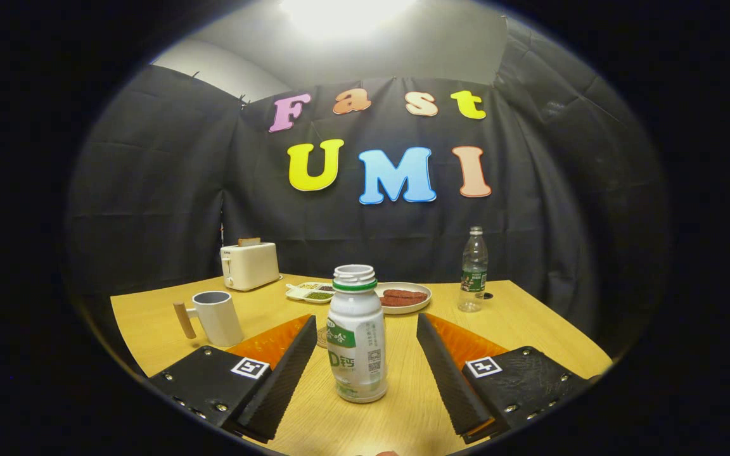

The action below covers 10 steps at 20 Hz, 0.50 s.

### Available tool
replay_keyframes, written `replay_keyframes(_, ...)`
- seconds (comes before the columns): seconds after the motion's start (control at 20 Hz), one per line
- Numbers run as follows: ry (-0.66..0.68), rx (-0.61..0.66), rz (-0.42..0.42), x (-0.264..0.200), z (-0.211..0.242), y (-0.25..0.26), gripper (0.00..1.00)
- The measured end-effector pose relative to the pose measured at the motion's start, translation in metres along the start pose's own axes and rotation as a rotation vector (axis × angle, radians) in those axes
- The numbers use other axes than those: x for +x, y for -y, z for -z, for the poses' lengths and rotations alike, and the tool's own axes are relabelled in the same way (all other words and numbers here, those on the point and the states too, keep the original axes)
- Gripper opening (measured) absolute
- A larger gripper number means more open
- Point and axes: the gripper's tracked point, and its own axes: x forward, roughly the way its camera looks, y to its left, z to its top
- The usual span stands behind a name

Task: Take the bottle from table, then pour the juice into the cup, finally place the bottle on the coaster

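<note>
Gripper view shows us the gripper [365,354] with its fingers spread wide, one on either side of the white bottle [356,335]; neither finger touches it, so we judge the grasp as not yet made. We see the bottle standing upright on the table [530,329], between the fingers, its cap off and mouth open; just behind it on the left a coaster [322,337] peeks out, mostly hidden. To the near left stands the cup [218,316], a white mug with a wooden handle, well apart from the bottle; farther back sit a toaster [249,265], a divided tray [310,292] and a plate [403,297] of something brown; at the far right stands a clear water bottle [473,269]. By our reading the task has barely begun; closing on the bottle, lifting, pouring into the cup and setting it on the coaster all remain.
</note>
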Motion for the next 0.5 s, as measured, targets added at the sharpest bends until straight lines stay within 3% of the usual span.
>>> replay_keyframes(0.5, -0.055, 0.023, -0.003, 0.027, 0.031, -0.010, 0.97)
